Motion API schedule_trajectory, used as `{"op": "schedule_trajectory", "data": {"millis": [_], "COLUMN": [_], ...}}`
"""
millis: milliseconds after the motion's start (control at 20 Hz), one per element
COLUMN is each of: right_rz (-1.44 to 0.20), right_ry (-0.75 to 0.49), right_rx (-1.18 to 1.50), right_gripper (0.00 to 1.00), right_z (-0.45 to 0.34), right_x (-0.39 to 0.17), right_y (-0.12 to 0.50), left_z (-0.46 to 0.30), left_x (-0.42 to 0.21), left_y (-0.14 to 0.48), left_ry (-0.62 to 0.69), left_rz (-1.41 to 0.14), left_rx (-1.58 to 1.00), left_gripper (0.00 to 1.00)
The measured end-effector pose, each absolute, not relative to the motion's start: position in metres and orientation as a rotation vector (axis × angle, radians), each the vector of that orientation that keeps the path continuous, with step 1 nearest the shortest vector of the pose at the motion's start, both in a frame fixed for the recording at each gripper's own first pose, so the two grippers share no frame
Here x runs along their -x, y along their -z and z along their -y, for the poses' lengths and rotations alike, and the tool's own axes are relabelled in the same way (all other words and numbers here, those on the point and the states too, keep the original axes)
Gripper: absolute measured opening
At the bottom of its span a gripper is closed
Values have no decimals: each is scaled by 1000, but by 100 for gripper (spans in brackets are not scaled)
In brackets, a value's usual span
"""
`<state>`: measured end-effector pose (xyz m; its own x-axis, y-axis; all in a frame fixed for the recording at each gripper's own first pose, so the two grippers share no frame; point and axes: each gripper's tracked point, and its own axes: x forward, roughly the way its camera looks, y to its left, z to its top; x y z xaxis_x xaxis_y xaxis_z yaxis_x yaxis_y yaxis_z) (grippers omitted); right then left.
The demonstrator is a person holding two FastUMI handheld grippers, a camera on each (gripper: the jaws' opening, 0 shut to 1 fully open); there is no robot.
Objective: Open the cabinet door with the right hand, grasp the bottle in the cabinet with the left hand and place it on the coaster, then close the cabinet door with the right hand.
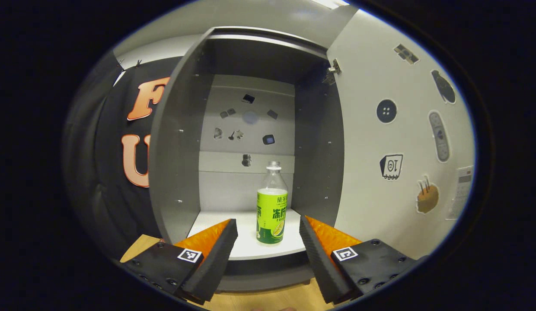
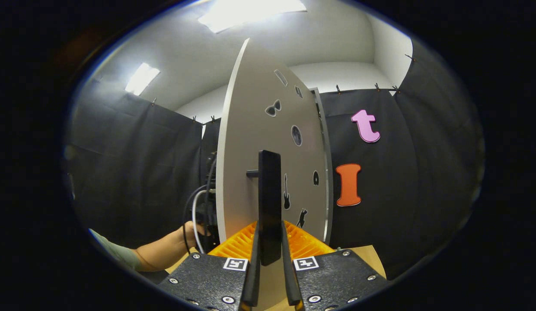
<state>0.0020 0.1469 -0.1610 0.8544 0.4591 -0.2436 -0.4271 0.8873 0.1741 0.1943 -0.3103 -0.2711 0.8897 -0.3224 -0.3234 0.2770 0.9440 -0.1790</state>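
Left gripper [image 1: 268, 235]: its fingers are standing wide apart and holding nothing, lined up in front of the open cabinet [image 1: 177, 142], with the bottle framed between them but still farther in.
Bottle [image 1: 272, 207]: it is standing upright on the cabinet's white shelf [image 1: 216, 222], near the front edge and closer to the right inner wall.
Right gripper [image 2: 270, 255]: its fingers are closing tight on the door's dark handle [image 2: 269, 207], keeping the cabinet door [image 2: 255, 142] swung open.
Person's arm [image 2: 164, 250]: it is reaching past the door's left edge in the right gripper view.
Risk, reach: a finger is likely to clip the tall, narrow bottle and topple it if the approach drifts sideways.
Risk, door: should the handle grip slacken, the door may swing back toward the reaching arm.
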Motion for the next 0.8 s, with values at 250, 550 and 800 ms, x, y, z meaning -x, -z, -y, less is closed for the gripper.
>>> {"op": "schedule_trajectory", "data": {"millis": [250, 550, 800], "right_rz": [-293, -267, -269], "right_ry": [-478, -421, -362], "right_rx": [-95, -70, -145], "right_gripper": [29, 34, 34], "right_z": [-144, -131, -125], "right_x": [-3, -14, -17], "right_y": [163, 164, 163], "left_z": [333, 348, 358], "left_x": [-238, -278, -300], "left_y": [310, 335, 337], "left_ry": [294, 281, 291], "left_rz": [-416, -433, -402], "left_rx": [108, 109, 123], "left_gripper": [93, 93, 94]}}
